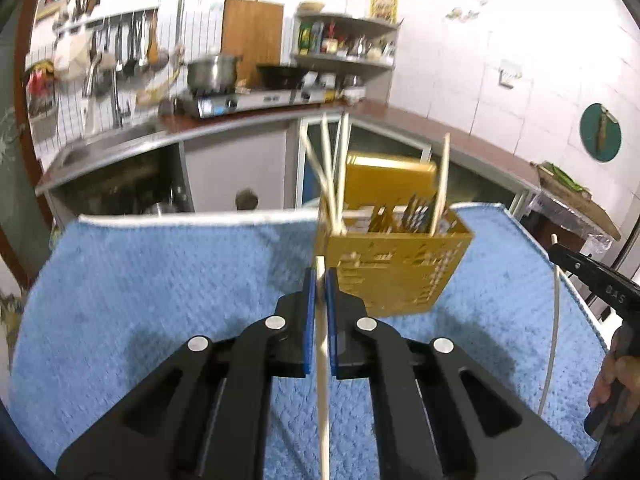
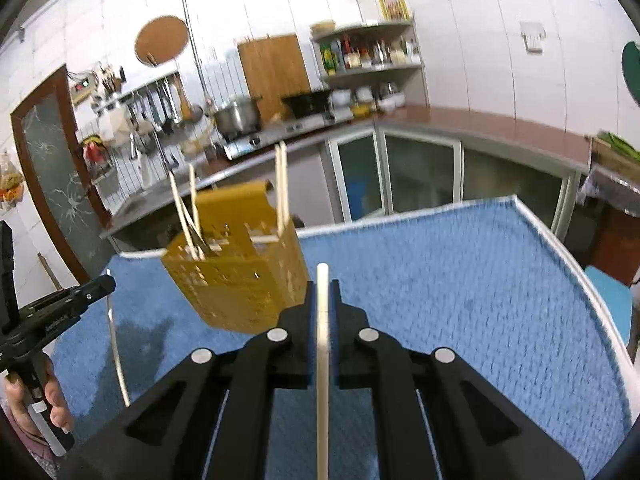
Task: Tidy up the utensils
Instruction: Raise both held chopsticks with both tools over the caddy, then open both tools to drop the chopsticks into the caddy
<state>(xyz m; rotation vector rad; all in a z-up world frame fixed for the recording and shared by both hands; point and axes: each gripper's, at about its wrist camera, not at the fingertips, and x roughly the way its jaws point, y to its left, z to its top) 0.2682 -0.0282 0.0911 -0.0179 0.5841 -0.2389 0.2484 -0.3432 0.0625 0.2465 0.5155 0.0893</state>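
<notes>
No writing reads clearly; the left gripper (image 1: 320,280) pinches a pale wooden chopstick (image 1: 323,380), the right gripper (image 2: 323,292) another (image 2: 322,360), both angled down above the blue towel (image 1: 160,280) near the perforated yellow utensil holder (image 1: 396,272).

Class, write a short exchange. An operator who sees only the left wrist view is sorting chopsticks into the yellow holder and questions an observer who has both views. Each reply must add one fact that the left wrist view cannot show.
Operator: I only glimpse the other gripper at my right edge. Does it have a proper grip?
Observer: Yes. From its own camera the right gripper is shut on a pale chopstick, whose tip pokes just past the fingertips.
Operator: And what does my own tool look like from outside?
Observer: A hand grips the handle of the left gripper, and its chopstick slants down from the jaws toward the blue mat, left of the yellow holder.
</notes>
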